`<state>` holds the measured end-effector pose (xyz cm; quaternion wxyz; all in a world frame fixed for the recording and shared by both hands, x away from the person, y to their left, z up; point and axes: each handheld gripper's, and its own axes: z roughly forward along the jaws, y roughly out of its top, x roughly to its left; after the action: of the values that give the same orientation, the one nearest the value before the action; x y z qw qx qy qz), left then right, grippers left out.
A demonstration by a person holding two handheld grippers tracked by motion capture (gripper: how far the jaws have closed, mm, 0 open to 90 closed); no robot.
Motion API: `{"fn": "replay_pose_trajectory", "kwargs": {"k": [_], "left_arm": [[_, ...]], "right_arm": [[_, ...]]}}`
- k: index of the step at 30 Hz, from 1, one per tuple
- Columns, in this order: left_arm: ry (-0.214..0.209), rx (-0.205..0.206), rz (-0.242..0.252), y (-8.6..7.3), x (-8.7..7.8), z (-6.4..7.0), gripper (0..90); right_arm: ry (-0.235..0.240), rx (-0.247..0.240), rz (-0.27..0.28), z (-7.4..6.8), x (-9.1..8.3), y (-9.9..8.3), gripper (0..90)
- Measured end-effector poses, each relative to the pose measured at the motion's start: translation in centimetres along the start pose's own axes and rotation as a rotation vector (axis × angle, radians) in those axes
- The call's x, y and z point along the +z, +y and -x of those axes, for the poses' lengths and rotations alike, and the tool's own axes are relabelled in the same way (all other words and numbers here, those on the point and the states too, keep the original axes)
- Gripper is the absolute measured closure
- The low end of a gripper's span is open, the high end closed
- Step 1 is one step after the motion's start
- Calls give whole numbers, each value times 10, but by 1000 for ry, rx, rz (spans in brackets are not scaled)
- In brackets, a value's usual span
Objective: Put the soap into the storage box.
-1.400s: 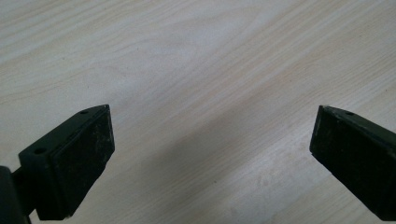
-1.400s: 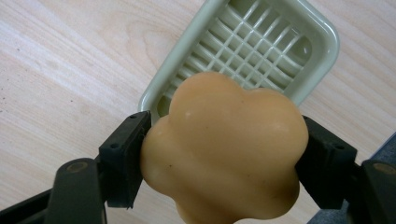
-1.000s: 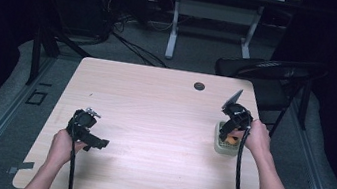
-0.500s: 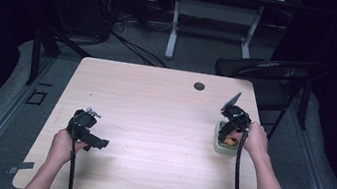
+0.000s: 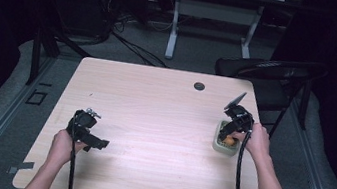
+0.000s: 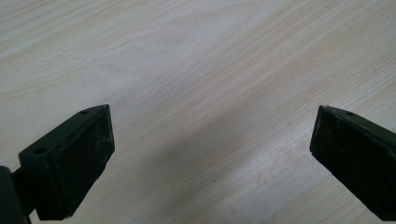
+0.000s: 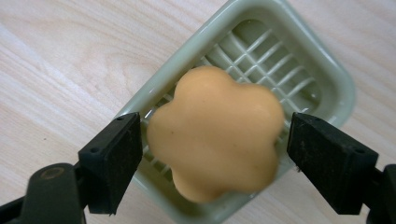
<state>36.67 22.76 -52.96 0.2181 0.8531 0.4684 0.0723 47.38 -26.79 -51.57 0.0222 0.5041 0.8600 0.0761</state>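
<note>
A: One item in play: orange flower-shaped soap (image 7: 215,133), five rounded lobes, smooth matte surface, a bit blurred at its lower edge. It sits over a pale green soap dish (image 7: 322,77) with a slotted grid floor. Can't tell if the soap rests on the grid or is lifted just off it.

B: Where's the dish?

A: On the tabletop (image 5: 155,102), near its right edge, nearer the person than the small dark round cap (image 5: 199,86), which is at the far edge. From the high view the soap (image 5: 229,141) shows as an orange spot inside the dish (image 5: 219,146).

B: Right hand-held gripper?

A: Right hand-held gripper (image 7: 215,140) is straight over the dish, jaws spread, one either side of the soap. Small gap on each side, no contact visible. Right hand (image 5: 255,140) is just right of the dish, forearm running back to the near edge.

B: Left?

A: Left hand-held gripper (image 6: 212,154) has jaws wide apart, bare wood between them. High view puts it (image 5: 98,142) far left of the dish, low over the tabletop, jaws pointing toward the dish side. Left hand (image 5: 64,145) behind it, well apart from the dish.
</note>
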Motion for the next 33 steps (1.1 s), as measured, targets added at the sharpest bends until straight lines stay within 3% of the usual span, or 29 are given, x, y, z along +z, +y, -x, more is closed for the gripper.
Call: {"fn": "replay_pose_trajectory", "kwargs": {"k": [9,15,19,33], "left_arm": [[1,9,2,2,1,2,0],[3,7,4,2,0,2,0],[2,9,4,2,0,2,0],[2,12,4,2,0,3,0]], "right_arm": [[-3,41,64,6,-20,-21,184],[4,37,96,3,-28,-46,141],[11,18,89,2,-33,-58,137],[-6,-4,127,-22,-48,-110,129]]}}
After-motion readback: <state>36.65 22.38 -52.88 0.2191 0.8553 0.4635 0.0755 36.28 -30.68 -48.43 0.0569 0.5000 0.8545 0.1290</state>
